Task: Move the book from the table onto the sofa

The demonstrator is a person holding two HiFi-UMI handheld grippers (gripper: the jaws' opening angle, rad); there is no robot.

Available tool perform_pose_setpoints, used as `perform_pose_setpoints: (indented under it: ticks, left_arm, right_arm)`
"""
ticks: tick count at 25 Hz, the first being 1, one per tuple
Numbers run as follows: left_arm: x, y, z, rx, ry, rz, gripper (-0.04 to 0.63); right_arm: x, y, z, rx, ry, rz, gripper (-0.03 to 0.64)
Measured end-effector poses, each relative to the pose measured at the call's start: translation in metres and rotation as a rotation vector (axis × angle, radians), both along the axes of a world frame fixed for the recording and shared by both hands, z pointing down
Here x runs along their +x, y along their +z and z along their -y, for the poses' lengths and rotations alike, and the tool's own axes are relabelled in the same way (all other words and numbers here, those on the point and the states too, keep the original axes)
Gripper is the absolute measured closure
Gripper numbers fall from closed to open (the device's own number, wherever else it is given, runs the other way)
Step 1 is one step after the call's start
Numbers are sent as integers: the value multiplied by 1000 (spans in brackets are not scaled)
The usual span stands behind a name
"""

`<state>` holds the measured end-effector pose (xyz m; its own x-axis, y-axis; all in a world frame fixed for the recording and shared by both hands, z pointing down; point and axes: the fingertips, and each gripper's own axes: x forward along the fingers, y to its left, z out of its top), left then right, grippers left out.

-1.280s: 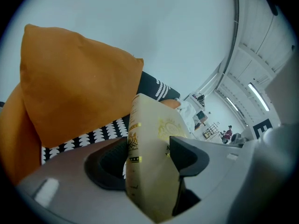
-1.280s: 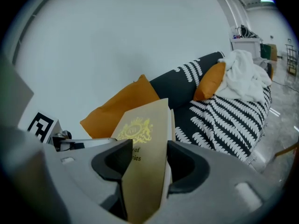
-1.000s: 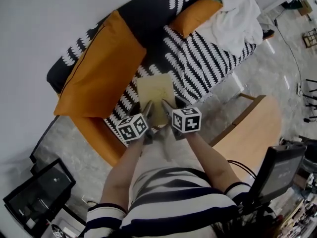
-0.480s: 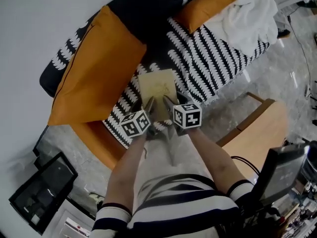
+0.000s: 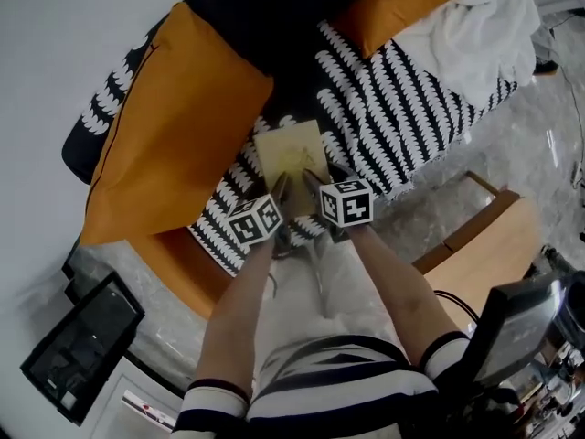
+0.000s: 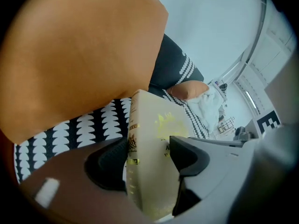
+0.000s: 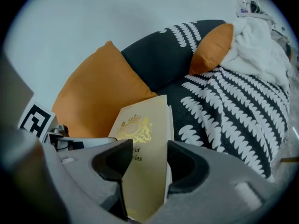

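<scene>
Placing step. The left gripper (image 5: 280, 188) and right gripper (image 5: 312, 181) each pinch the near edge of the cream book (image 5: 291, 154), spine side and page side. The book hangs over the front edge of the sofa (image 5: 393, 90) seat, beside the large orange cushion (image 5: 174, 126). Next move: lower until it rests, then spread both claws. Compared with a second ago, the book and grippers sit lower.

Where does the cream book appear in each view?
Head view: book at centre, just above mid-height.
Left gripper view: lower centre, spine-on between the jaws.
Right gripper view: lower centre, crest cover facing, between the jaws.
Shared landmark: large orange cushion, left of it.
</scene>
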<state>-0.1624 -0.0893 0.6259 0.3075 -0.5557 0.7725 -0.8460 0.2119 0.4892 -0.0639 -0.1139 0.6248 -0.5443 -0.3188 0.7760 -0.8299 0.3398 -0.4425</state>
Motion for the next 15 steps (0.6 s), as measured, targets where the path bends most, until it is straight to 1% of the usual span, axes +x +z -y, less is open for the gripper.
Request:
perform_pose_setpoints:
  ticks: [5,12,15]
  left_arm:
    - [-3,14,6,-44,46,18,313]
    - [-2,27,16,-91,80,38,319]
    - [1,33,17,-112,90,3,319]
  right_arm:
    - [-5,13,6,-12,-39,-34,393]
    - [-4,27,11,-40,-21,-47,397]
    - [-6,28,13,-39,-23,-67,397]
